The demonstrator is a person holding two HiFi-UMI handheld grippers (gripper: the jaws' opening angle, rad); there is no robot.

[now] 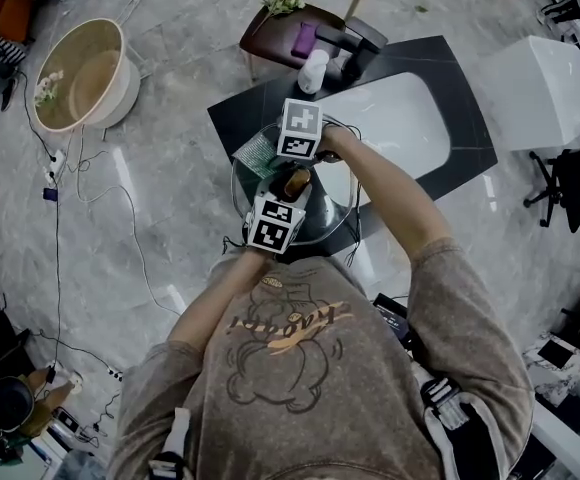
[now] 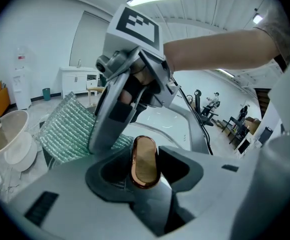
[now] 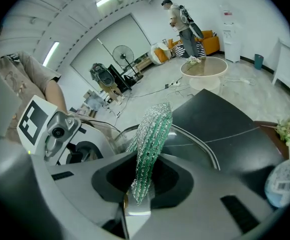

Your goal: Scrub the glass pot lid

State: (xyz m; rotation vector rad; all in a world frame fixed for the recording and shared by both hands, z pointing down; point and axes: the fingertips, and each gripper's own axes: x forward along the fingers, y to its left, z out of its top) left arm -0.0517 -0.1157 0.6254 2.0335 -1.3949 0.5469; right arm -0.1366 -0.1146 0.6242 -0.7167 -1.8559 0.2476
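Left gripper (image 2: 144,173): jaws clamped on the brown knob (image 2: 144,156) at the centre of the lid (image 1: 325,218), steadying it. Right gripper (image 3: 137,201): jaws closed flat on the lower edge of the green pad (image 3: 155,129), which stands up from them and reaches over the lid on the far side of the knob from the left gripper. Step in hand: scrubbing, with the lid held and the pad at the glass. Pad-to-glass contact is probable but not confirmed from these views. Next move: press the pad flat on the glass and work it round the knob, keeping the left grip firm so the lid does not turn. A white basin (image 1: 400,118) lies just beyond the lid.
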